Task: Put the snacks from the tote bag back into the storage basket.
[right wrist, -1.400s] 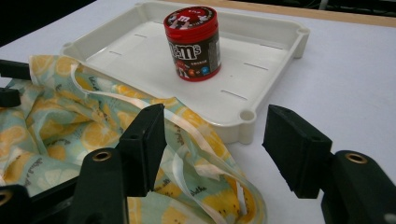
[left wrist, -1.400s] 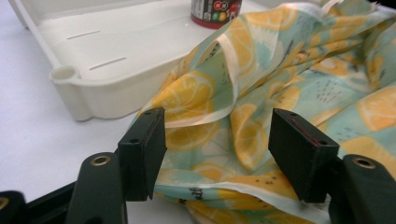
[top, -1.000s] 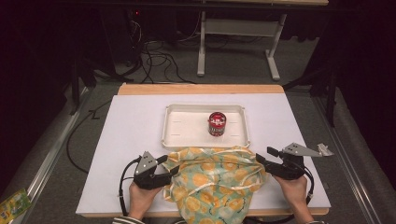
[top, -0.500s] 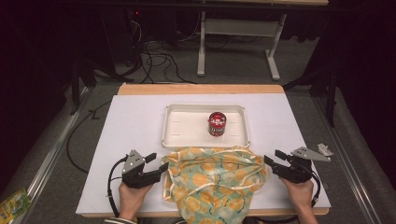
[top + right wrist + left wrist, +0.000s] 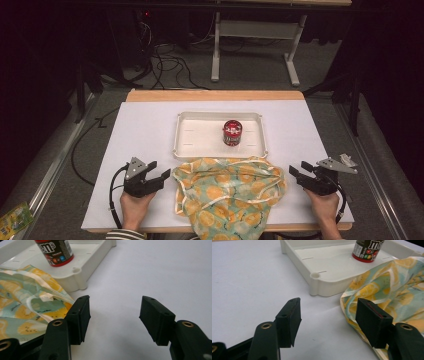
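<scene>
Item: lemon-print cloth point(image 5: 227, 192), crumpled, just before white tray point(image 5: 187, 135), spilling over table edge. Red candy tub point(image 5: 232, 132) inside tray. My left gripper point(image 5: 159, 176), right gripper point(image 5: 296, 173): flanking cloth, jaws released, grasping nothing. Cloth untouched; gripping and handling appear pending.

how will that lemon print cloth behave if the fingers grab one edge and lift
The lemon print cloth lies crumpled in soft folds, so it will probably hang limp, not hold shape. It looks thin, so likely light. Its near part drapes over the table edge, so it may slide.
</scene>
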{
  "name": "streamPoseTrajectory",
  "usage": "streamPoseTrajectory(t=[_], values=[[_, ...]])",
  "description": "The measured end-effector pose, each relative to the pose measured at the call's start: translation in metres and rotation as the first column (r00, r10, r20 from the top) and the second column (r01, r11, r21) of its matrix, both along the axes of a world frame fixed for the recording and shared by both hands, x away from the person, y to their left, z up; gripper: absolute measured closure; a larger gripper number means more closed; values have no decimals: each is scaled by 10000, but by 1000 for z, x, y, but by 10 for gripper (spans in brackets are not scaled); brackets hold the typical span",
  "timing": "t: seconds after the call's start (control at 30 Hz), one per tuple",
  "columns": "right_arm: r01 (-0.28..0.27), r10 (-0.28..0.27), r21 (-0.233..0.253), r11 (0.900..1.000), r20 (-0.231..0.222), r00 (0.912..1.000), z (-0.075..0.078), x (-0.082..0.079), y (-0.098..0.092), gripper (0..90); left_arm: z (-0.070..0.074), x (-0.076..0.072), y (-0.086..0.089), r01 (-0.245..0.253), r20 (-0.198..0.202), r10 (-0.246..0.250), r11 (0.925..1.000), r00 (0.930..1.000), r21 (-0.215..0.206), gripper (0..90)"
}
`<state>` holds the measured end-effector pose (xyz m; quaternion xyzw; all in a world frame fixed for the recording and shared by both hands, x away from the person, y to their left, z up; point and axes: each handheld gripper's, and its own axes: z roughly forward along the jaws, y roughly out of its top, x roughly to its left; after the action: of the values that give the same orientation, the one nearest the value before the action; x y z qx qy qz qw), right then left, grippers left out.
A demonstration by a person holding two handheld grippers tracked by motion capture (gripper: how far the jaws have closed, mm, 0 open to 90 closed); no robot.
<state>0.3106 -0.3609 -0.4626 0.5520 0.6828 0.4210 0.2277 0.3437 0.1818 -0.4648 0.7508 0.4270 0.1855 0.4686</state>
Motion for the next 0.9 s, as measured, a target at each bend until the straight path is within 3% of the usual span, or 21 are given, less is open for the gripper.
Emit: streamPoseTrajectory(t=[0.6, 0.9], values=[[280, -280, -44, 9996, 69, 9996, -10, 2, -2, 417, -10, 13, 0, -512, -278, 520, 9983, 9983, 269, 377], [502, -501, -111, 9987, 68, 9987, -13, 1, 0, 412, -18, 12, 4, -911, -251, 912, 9958, 9955, 25, 382]])
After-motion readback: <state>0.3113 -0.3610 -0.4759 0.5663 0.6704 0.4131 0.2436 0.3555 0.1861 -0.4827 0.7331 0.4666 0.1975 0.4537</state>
